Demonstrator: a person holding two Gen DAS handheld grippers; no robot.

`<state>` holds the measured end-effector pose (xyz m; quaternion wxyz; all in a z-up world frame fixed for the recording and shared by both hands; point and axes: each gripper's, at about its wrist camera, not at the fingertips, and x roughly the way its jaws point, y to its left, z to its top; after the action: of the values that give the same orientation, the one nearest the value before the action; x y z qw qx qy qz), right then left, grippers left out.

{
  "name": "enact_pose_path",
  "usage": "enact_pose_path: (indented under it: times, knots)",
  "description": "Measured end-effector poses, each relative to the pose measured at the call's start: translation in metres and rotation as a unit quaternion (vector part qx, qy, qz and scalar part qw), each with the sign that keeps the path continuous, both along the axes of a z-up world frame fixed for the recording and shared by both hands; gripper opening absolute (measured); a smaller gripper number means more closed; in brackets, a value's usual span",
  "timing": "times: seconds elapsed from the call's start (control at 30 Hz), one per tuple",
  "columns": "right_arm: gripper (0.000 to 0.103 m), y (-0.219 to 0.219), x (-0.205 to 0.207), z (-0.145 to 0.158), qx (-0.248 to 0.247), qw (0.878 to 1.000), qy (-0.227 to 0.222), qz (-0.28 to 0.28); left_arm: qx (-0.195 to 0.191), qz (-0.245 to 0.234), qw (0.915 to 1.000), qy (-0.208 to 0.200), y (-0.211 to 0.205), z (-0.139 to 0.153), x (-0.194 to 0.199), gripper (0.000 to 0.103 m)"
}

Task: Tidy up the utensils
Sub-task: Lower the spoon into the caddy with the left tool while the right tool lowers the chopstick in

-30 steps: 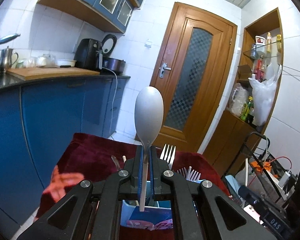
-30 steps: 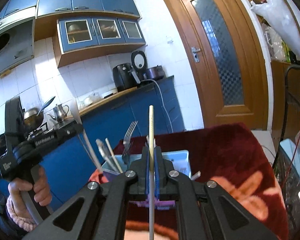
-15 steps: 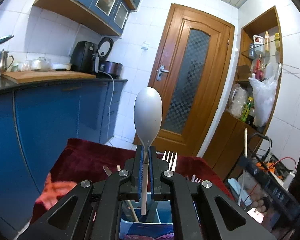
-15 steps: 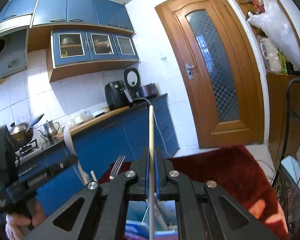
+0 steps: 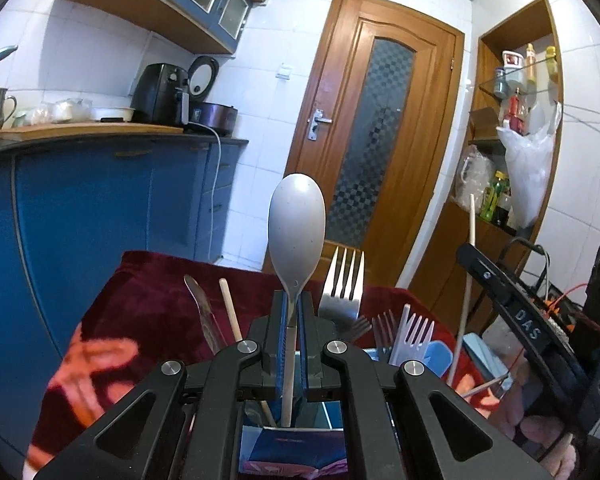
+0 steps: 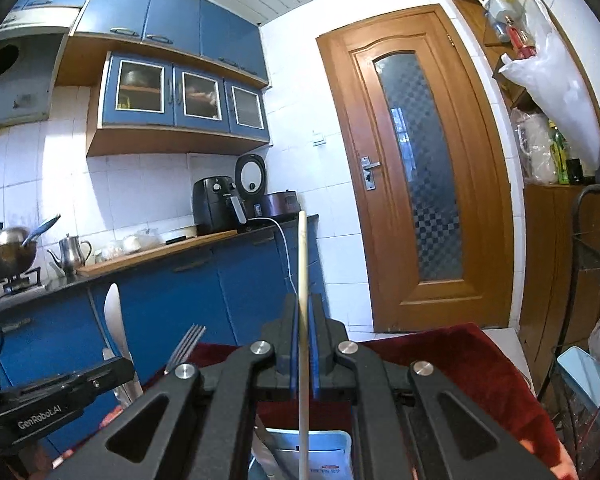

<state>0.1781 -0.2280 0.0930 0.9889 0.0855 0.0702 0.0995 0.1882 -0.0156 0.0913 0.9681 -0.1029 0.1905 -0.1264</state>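
Observation:
My left gripper (image 5: pixel 293 308) is shut on the pale handle of a grey spoon (image 5: pixel 297 232), which stands upright with its bowl on top. Right below it is a light blue utensil holder (image 5: pixel 432 356) on a dark red cloth (image 5: pixel 152 280). A knife (image 5: pixel 198 300), a chopstick (image 5: pixel 230 308), a metal fork (image 5: pixel 342 284) and a white plastic fork (image 5: pixel 416 332) stand in the holder. My right gripper (image 6: pixel 302 312) is shut on an upright wooden chopstick (image 6: pixel 303 280) above the holder (image 6: pixel 320 452). The left gripper's body (image 6: pixel 56 396) and the spoon, edge-on (image 6: pixel 114 320), show at its lower left.
Blue kitchen cabinets (image 5: pixel 100 208) with a counter run along the left. A wooden door (image 6: pixel 420 184) is straight ahead. A shelf with bottles and a plastic bag (image 5: pixel 528 176) and a black wire rack (image 6: pixel 592 264) stand on the right.
The left gripper has sunk with the spoon, so the holder's utensils now rise around it. The right gripper with its chopstick has come into the left view's right side. Both grips are unchanged.

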Motion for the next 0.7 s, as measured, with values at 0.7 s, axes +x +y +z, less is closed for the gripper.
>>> enact_pose_path:
  times: [0.7]
  knots:
    - [0.006,0.007,0.002,-0.014,-0.028,0.999,0.026,-0.002,0.012,0.002,0.9997,0.022,-0.004,-0.020,-0.005,0.005]
